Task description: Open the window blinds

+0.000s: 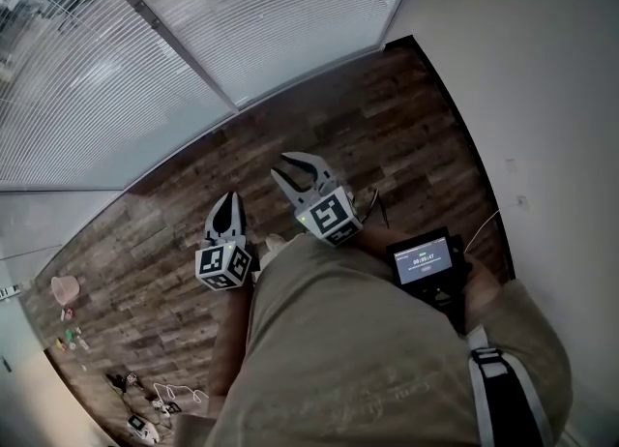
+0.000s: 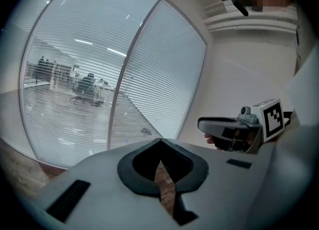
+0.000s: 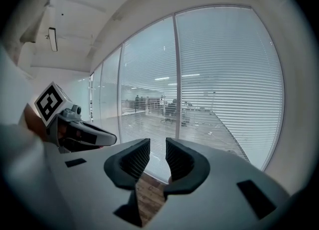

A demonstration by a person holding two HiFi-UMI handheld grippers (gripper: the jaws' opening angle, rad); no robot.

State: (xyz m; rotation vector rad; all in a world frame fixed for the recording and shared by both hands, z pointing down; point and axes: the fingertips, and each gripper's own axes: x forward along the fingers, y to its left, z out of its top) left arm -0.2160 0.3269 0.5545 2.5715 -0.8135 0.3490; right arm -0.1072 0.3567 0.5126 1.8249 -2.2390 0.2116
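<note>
Head view: the white horizontal-slat window blinds (image 1: 116,87) hang lowered across the glass, well ahead of the left gripper (image 1: 226,199) and right gripper (image 1: 293,172), which are over the dark wooden plank floor (image 1: 387,126).

Left gripper view: its jaws meet, empty, and the blinds stand ahead and to the left.

Right gripper view: its jaws stand apart, empty, and the blinds are straight ahead, untouched.
</note>
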